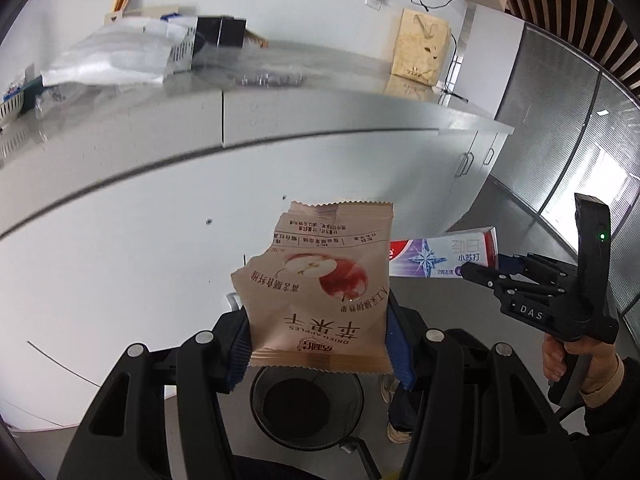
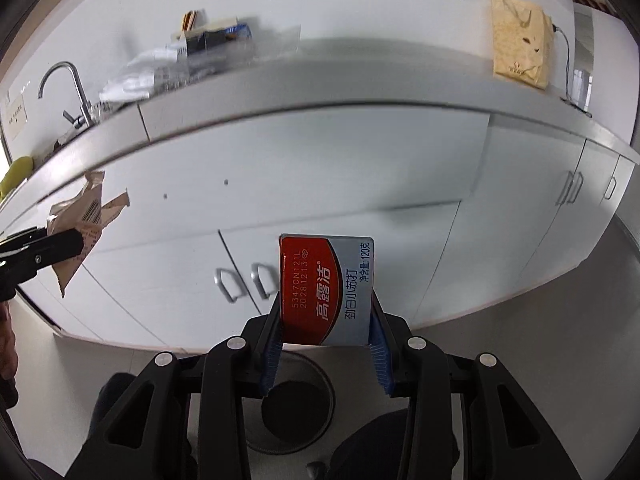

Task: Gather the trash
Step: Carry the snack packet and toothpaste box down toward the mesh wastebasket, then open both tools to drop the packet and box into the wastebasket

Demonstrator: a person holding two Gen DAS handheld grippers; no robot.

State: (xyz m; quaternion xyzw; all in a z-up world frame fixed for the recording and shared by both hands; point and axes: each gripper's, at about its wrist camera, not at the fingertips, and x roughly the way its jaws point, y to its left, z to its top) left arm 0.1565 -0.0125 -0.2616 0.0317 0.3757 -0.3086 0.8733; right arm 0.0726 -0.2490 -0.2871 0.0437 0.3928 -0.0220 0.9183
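Observation:
My left gripper (image 1: 318, 336) is shut on a torn tan dried-apple snack wrapper (image 1: 320, 284), held upright above a round black trash bin (image 1: 306, 406) on the floor. My right gripper (image 2: 326, 332) is shut on a red and silver toothpaste box (image 2: 326, 288), held above the same bin (image 2: 296, 404). In the left wrist view the right gripper (image 1: 480, 274) shows at right with the box (image 1: 442, 256). In the right wrist view the left gripper (image 2: 60, 246) shows at far left with the wrapper (image 2: 82, 220).
White cabinets (image 2: 320, 184) with a grey countertop (image 1: 280, 104) stand close in front. On the counter are plastic bags (image 1: 116, 56), dark boxes (image 1: 222, 34) and a tan paper bag (image 1: 420, 48). A faucet (image 2: 70, 88) stands at left. The person's shoes (image 1: 394, 408) are beside the bin.

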